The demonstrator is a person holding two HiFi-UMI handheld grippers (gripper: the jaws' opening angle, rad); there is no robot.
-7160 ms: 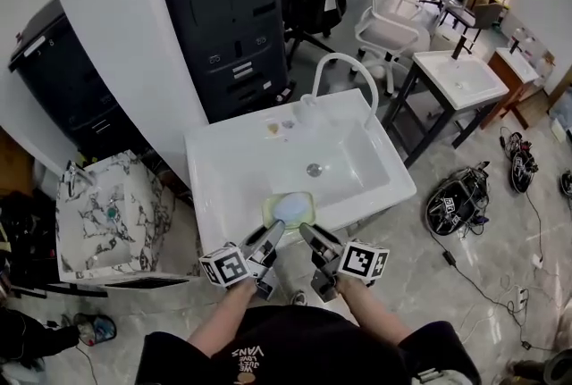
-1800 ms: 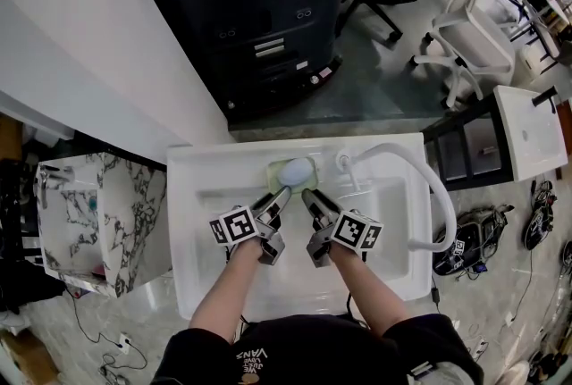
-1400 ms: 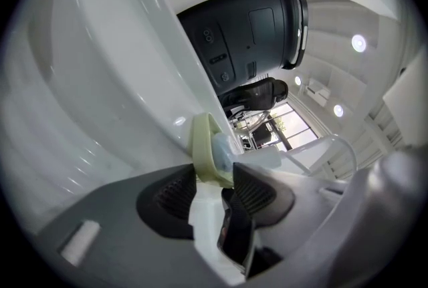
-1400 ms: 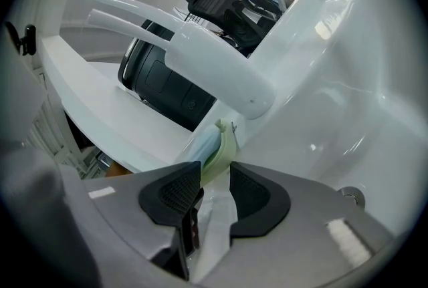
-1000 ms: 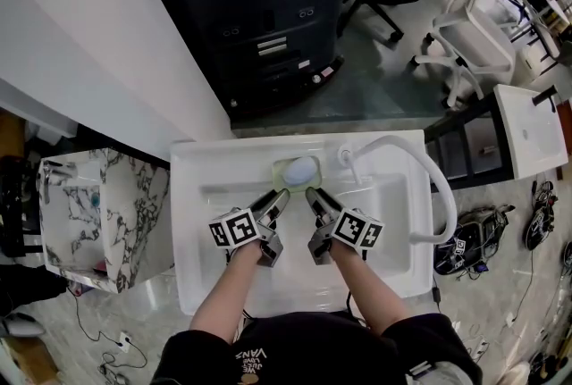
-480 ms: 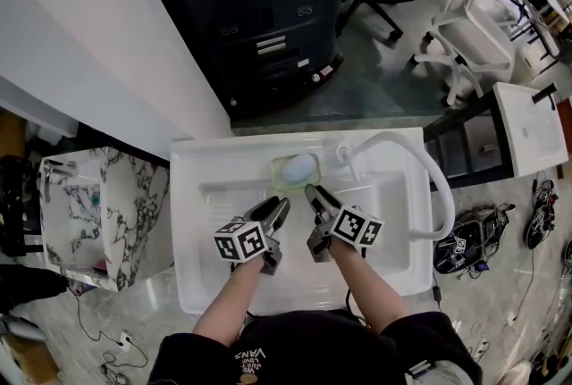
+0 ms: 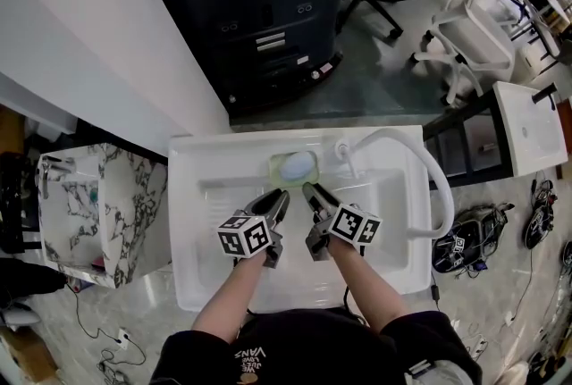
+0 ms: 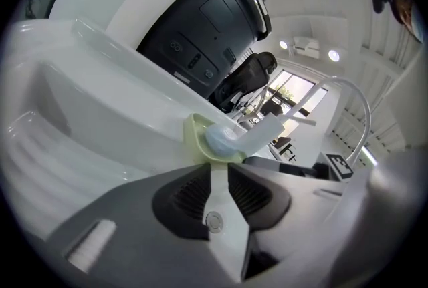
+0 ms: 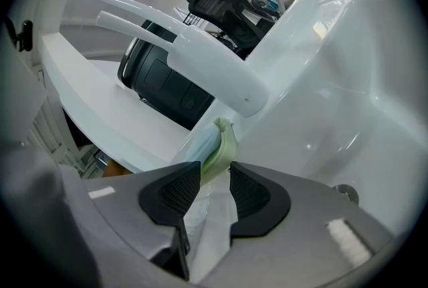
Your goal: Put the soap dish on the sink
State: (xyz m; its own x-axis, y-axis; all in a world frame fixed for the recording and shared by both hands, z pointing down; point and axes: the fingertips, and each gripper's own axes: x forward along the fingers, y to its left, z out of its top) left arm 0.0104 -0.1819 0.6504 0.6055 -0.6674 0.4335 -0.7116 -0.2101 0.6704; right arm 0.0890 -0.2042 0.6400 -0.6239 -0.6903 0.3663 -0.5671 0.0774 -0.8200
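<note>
The pale green soap dish (image 7: 298, 166) with a light blue soap in it lies flat on the back ledge of the white sink (image 7: 192, 222), just left of the faucet base (image 7: 342, 149). My left gripper (image 7: 280, 196) sits just short of the dish (image 8: 200, 139). Its jaws are closing on empty air (image 8: 219, 166). My right gripper (image 7: 308, 189) reaches the dish's near right corner. The dish's rim (image 9: 224, 139) stands edge-on between that gripper's fingertips (image 9: 215, 170).
The curved white faucet spout (image 7: 420, 169) arches over the basin to my right. A marbled second basin (image 7: 94, 213) stands at the left. A dark cabinet (image 7: 259, 8) is behind the sink, with a white chair (image 7: 469, 39) and another white sink (image 7: 527, 129) at the right.
The dish went from the sink's front edge to the back ledge beside the faucet. In the last second the left gripper rolled and drew slightly back from it. The right gripper stayed put.
</note>
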